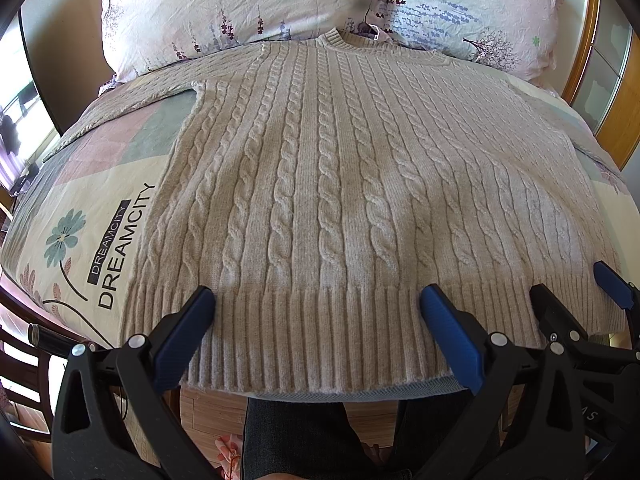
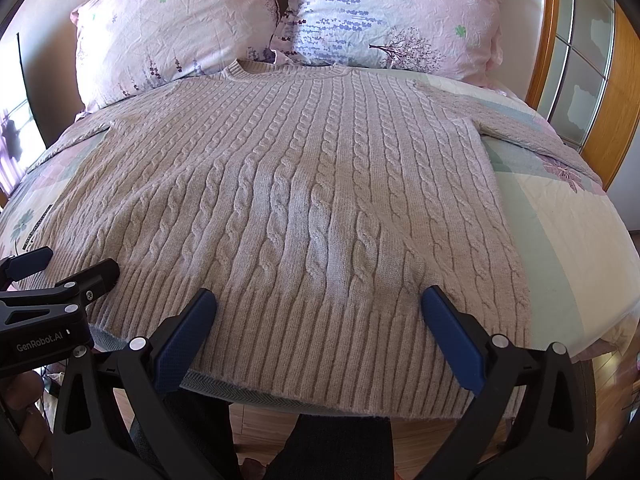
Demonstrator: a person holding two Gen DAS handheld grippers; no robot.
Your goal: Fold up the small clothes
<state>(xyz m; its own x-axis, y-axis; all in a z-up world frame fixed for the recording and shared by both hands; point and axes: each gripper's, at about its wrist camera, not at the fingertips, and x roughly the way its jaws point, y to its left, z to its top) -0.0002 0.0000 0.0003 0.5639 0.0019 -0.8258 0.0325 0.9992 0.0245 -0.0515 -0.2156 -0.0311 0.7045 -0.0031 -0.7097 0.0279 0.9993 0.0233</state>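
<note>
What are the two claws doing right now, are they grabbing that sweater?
Left claw: open, holding nothing, over the sweater hem.
Right claw: open, holding nothing, also over the hem.

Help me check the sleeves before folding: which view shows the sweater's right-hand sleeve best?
The right wrist view: the right-hand sleeve lies spread out toward the bed's edge. The left wrist view shows only its shoulder end.
</note>
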